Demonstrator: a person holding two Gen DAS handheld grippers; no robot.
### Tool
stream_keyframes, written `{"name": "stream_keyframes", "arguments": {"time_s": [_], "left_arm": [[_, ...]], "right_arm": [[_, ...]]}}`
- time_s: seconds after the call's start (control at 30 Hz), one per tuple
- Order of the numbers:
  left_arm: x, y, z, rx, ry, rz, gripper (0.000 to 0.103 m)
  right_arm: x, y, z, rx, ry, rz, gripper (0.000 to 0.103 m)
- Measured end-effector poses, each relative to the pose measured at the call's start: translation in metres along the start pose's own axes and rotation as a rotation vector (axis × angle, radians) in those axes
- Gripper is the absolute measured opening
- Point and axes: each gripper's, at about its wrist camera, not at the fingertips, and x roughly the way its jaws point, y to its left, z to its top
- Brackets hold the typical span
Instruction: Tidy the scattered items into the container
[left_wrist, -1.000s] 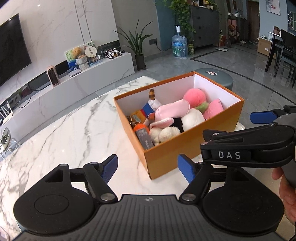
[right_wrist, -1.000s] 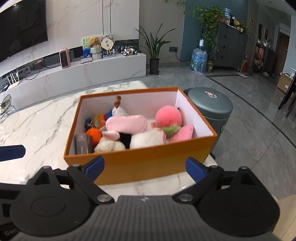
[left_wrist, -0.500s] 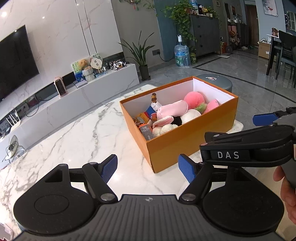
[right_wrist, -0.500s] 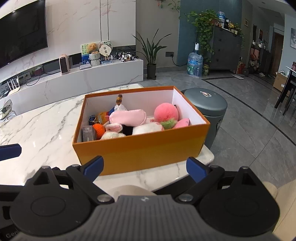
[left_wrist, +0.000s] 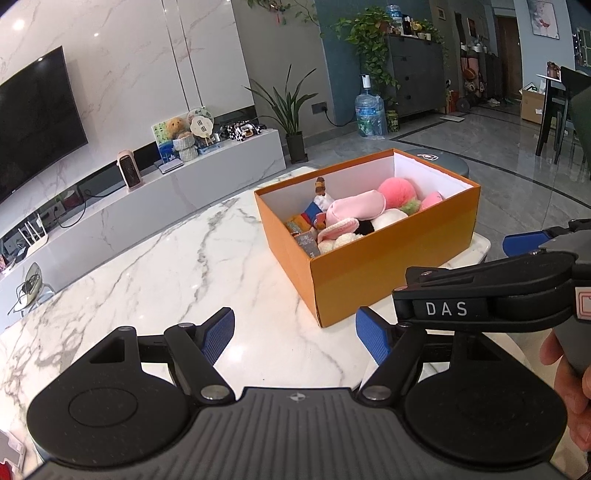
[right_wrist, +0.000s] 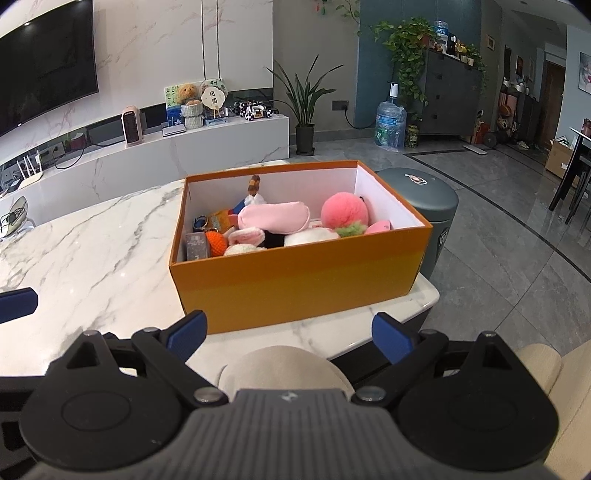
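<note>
An orange cardboard box (left_wrist: 391, 273) (right_wrist: 295, 280) with a white inside stands near the corner of a white marble table (left_wrist: 166, 273) (right_wrist: 92, 251). It holds several soft toys and small items, among them a pink plush ball (right_wrist: 344, 211) (left_wrist: 400, 190), a pink pouch (right_wrist: 273, 217) and an orange knitted piece (right_wrist: 217, 240). My left gripper (left_wrist: 295, 334) hovers open and empty over the table, short of the box's near corner. My right gripper (right_wrist: 289, 334) is open and empty too, in front of the box's long side, at the table's edge.
A grey round bin (right_wrist: 421, 195) stands on the floor behind the box. A person's knee (right_wrist: 284, 367) shows under the right gripper, and a hand (left_wrist: 569, 384) holds the right tool. A low TV bench (right_wrist: 147, 155) with ornaments runs along the far wall.
Both grippers have drawn back from the box, which now looks smaller and farther away. The person's knee has come into the right wrist view. Both grippers stayed open.
</note>
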Motion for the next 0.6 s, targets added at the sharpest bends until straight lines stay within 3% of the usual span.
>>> {"name": "stream_keyframes", "arguments": {"time_s": [0.6], "left_arm": [[0.003,0.012,-0.011,-0.025,0.021,-0.004,0.085]], "right_arm": [[0.005,0.017,-0.008,-0.017,0.025,-0.032,0.097]]}}
